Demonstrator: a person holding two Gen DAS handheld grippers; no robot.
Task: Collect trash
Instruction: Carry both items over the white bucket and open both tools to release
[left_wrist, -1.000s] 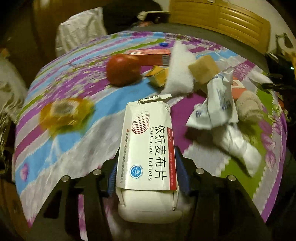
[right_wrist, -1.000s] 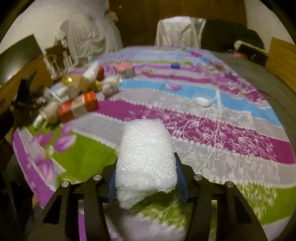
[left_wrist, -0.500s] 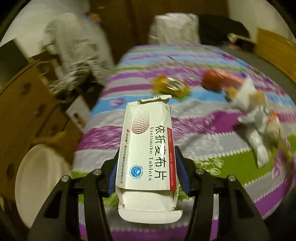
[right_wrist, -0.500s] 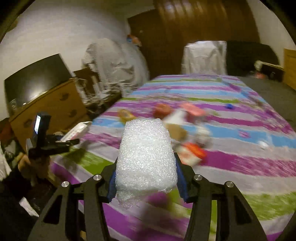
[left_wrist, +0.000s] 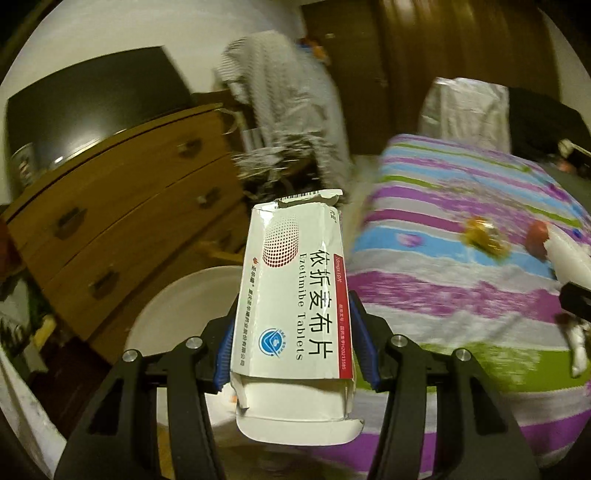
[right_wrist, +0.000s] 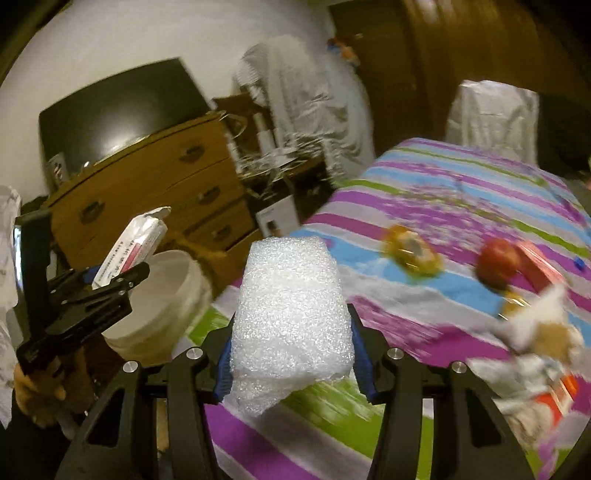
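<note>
While both tongs grip: left tongs (left_wrist: 291, 332) one tablet box (left_wrist: 291, 295) | right tongs (right_wrist: 291, 343) one foam wad (right_wrist: 291, 306)

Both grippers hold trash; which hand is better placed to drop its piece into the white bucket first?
Left, probably: the left gripper with the tablet box already sits at the white bucket. The right gripper's foam piece is beside it, over the bed.
</note>
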